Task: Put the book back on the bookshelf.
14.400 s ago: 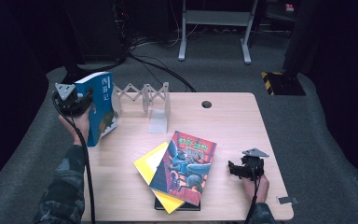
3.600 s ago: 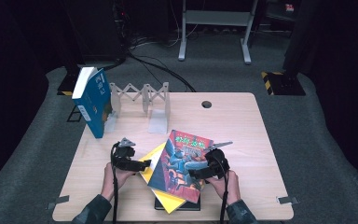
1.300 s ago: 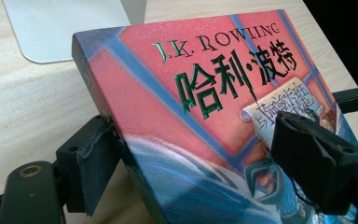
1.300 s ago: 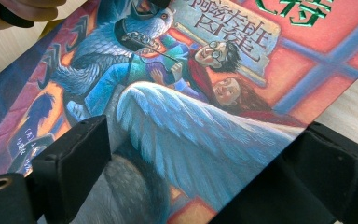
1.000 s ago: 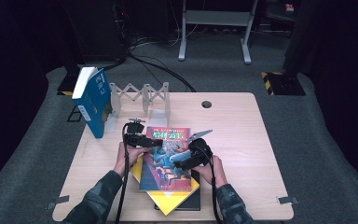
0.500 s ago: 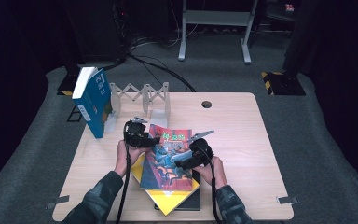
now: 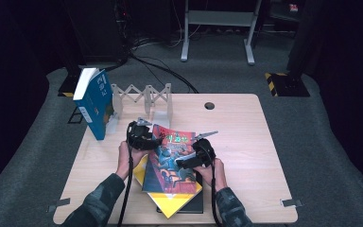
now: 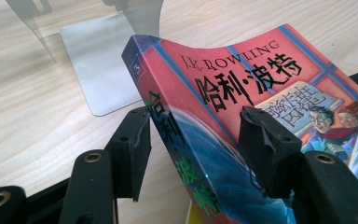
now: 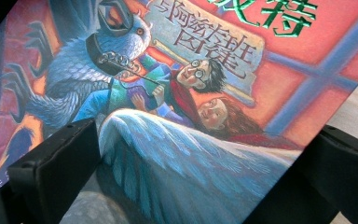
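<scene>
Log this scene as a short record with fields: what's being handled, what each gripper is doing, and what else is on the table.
Handled: red book, far end lifted off the yellow book
Left gripper: jaws straddle the red book's spine edge
Right gripper: jaws on either side of the cover's edge
Standing: blue book against the folding rack
Surface: wooden table

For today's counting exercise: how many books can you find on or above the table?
4: a blue book standing at the metal bookend rack; a red Harry Potter paperback held by both grippers; a yellow book beneath it; a black book at the bottom. More may be hidden underneath.
</scene>
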Available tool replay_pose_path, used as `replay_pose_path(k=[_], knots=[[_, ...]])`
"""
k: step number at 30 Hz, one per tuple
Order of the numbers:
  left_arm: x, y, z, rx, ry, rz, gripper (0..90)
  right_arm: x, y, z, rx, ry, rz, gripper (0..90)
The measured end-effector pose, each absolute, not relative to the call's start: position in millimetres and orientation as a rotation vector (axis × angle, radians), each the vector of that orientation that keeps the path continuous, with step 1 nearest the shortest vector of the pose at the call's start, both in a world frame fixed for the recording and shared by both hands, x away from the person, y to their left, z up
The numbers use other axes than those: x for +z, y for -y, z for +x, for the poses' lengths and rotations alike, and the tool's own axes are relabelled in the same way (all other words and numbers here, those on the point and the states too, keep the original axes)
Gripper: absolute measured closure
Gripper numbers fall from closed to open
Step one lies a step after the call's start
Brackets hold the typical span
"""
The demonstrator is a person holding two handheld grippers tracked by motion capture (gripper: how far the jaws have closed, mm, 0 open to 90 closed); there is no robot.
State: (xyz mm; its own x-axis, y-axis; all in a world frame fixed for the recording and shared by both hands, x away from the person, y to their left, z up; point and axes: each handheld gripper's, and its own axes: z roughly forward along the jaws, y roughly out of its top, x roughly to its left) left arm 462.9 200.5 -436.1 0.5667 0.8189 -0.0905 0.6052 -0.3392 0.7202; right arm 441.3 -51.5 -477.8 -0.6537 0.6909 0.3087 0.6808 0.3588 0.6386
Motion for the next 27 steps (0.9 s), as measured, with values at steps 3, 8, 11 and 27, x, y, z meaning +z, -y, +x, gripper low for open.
replay_pose_path(k=[3, 8, 11, 27], knots=[[-436, -201, 464, 0.352, -1.137, 2.053, 44.3, -478, 52, 442, 1.204, -2.587, 1.286, 0.0], [-439, -200, 469, 0.267, -1.138, 2.047, 43.5, -477, 52, 444, 1.200, -2.612, 1.255, 0.0], [-441, -199, 472, 0.234, -1.157, 2.044, 43.0, -478, 52, 444, 1.205, -2.614, 1.248, 0.0], [-448, -189, 490, 0.100, -1.205, 2.078, 38.0, -478, 52, 447, 1.217, -2.622, 1.203, 0.0]])
